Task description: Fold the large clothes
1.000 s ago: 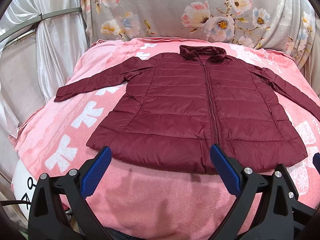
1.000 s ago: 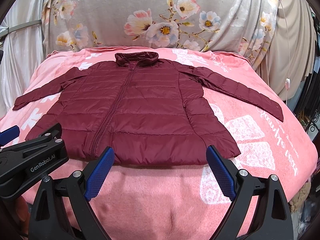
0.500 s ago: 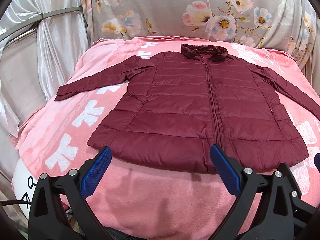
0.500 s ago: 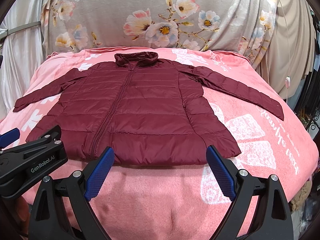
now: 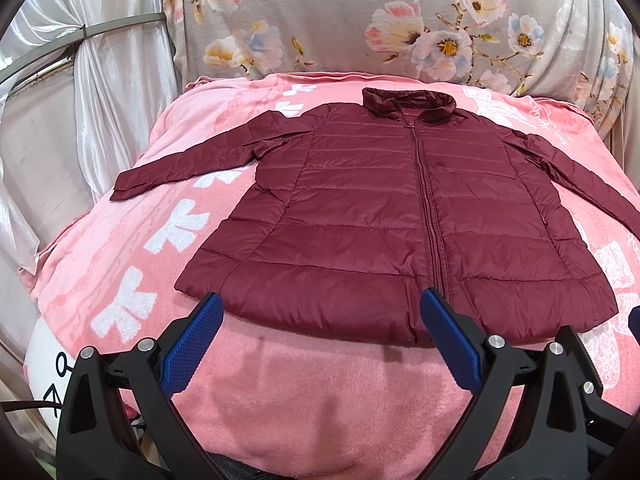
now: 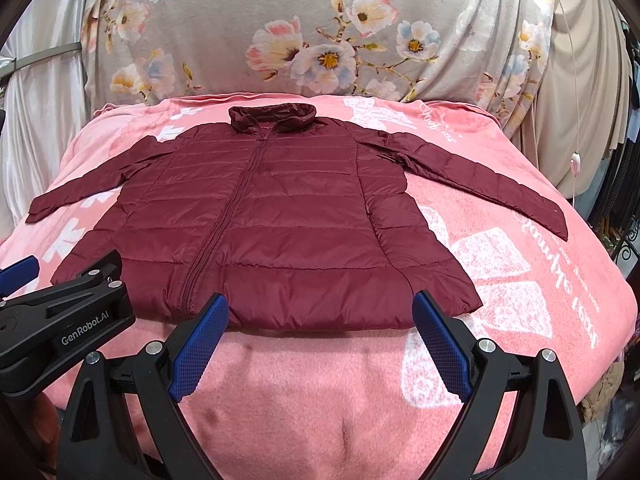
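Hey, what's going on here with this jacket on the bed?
A dark red puffer jacket lies flat and zipped on a pink blanket, sleeves spread out to both sides. A person holds the left hand-held gripper and the right hand-held gripper near the jacket's hem, both open and holding nothing. No fold has been made yet.

- jacket (image 5: 384,220) flat on the blanket (image 5: 312,392), front up, zipper (image 5: 430,216) down its middle
- collar (image 5: 408,106) at jacket's far end, hem at near end
- one sleeve (image 5: 188,162) spread out left of jacket body, other sleeve (image 6: 472,172) spread out right, both on blanket
- floral cloth (image 5: 360,16) hangs behind jacket, past collar
- curtain (image 5: 100,60) left of jacket, beyond blanket edge
- left gripper (image 5: 320,334) and right gripper (image 6: 318,334) side by side before jacket hem, above bare blanket, left gripper left of right
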